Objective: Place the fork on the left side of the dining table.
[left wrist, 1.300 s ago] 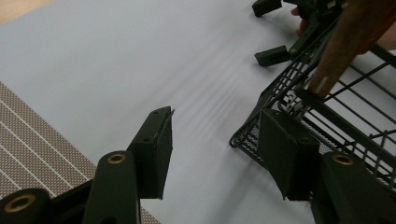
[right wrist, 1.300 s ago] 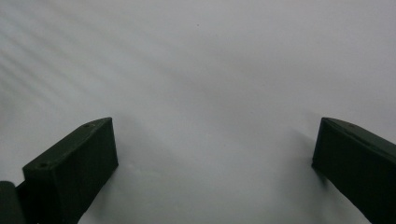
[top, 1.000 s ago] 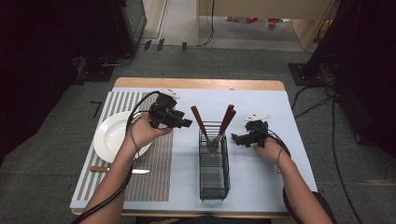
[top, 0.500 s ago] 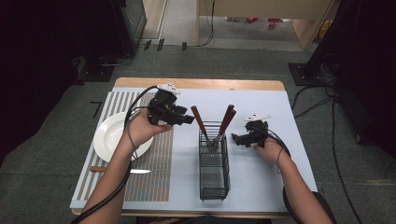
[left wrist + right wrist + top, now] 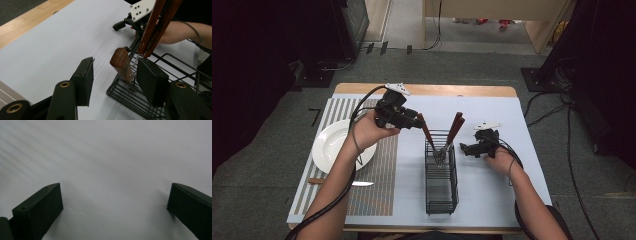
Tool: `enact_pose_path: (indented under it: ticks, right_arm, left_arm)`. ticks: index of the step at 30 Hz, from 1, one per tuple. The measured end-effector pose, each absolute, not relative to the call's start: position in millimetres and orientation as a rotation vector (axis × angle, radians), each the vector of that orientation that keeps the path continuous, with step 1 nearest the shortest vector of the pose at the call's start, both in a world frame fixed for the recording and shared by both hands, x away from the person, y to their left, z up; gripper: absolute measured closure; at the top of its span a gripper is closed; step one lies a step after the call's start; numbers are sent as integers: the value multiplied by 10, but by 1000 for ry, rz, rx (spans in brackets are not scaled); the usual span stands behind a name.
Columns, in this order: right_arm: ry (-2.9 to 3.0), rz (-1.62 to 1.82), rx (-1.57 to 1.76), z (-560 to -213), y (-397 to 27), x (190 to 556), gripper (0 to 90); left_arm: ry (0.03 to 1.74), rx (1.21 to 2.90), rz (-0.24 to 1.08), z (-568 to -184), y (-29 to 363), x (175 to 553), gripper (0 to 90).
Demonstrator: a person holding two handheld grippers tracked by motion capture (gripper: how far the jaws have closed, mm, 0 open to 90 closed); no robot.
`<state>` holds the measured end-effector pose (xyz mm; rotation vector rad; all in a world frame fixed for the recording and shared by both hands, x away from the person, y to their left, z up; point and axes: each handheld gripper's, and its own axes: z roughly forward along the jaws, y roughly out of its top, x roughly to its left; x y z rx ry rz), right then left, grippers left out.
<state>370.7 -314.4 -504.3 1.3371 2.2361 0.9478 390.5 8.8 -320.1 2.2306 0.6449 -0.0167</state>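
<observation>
White table sheet (image 5: pixel 492 115) mid-frame. Wire caddy (image 5: pixel 441 172) at centre holds wood-handled cutlery. Left gripper (image 5: pixel 113 75) spread wide around one brown handle (image 5: pixel 122 63), not clamped. Right gripper (image 5: pixel 113 207) released, idle above sheet. Likely step: extracting utensil; next, close, lift straight.

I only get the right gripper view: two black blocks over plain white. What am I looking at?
Observer: The right gripper, jaws open, beside a wire basket.
Operator: What's in the basket?
Observer: Cutlery with wooden handles, standing at its far end.
Operator: And the other hand?
Observer: The left gripper is open around one handle, not yet clamped.
Operator: Anything else on the table?
Observer: A white plate on a striped mat, with a knife in front of it.
</observation>
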Motion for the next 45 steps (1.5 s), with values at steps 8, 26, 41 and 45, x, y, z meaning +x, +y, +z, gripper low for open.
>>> enact_pose_path:
  ticks: [8, 26, 41, 45]
  right_arm:
    - [2235, 950, 1340, -5043, -3143, 3707, 0]
    - [2234, 950, 1340, -5043, -3143, 3707, 0]
    - [2234, 950, 1340, -5043, -3143, 3707, 0]
    - [2234, 950, 1340, -5044, -3143, 3707, 0]
  left_arm:
    - [646, 2258, -61, -3193, 14, 3973, 582]
    - [610, 2191, -233, -3113, 64, 3912, 820]
    - [624, 2169, -187, -2990, 56, 3804, 822]
    - [616, 2159, -166, -2922, 86, 3766, 822]
